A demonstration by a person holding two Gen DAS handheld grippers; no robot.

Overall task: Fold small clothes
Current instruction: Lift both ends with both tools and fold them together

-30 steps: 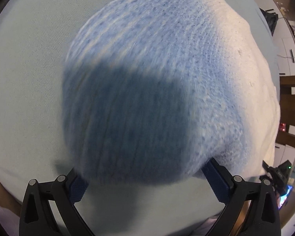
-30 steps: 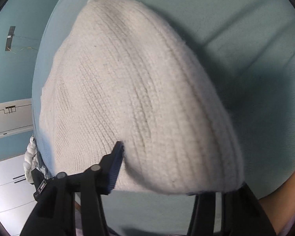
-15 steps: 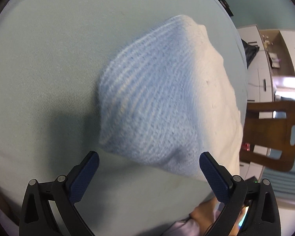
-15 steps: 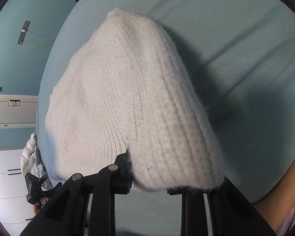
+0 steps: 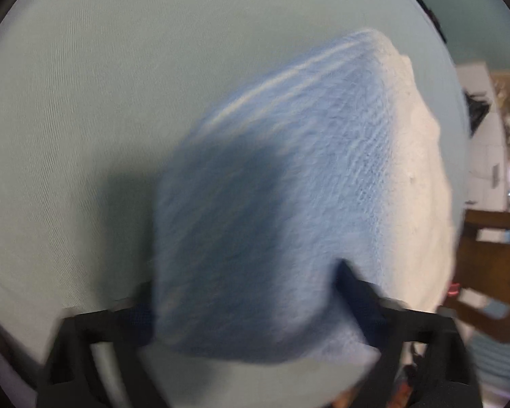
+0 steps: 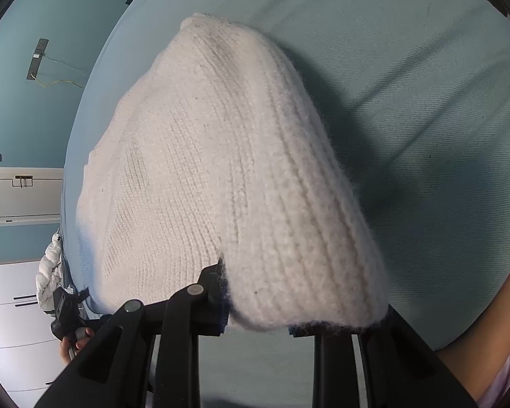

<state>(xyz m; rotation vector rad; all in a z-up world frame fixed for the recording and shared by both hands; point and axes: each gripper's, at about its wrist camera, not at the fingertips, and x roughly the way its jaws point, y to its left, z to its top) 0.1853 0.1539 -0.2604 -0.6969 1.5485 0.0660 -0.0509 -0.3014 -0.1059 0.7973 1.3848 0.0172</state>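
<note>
The knitted garment [image 6: 221, 176], cream at one end and pale blue at the other [image 5: 272, 224], lies on the light-blue cloth-covered desk [image 6: 425, 119], its near hem lifted off the cloth at 6 o'clock in both wrist views.

The right gripper [image 6: 258, 309] has narrowly set fingers [image 6: 212, 282] pinching the cream hem. The left gripper [image 5: 251, 309] is closing on the blue hem: the knit sits between its fingers [image 5: 357, 292], and the 3 o'clock one dents the fabric, but the view is too blurred to tell whether the 9 o'clock one presses yet.

The likely trouble is an uneven lift. If the left fingers shut on a shallow or single-layer bite, the blue corner could slip free, leaving the fold skewed or bunched. The thick, springy knit may also roll out of a weak pinch.

Both grippers point steeply down at the near edge. A bare forearm [image 6: 486, 346] shows at 4 o'clock in the right view.
</note>
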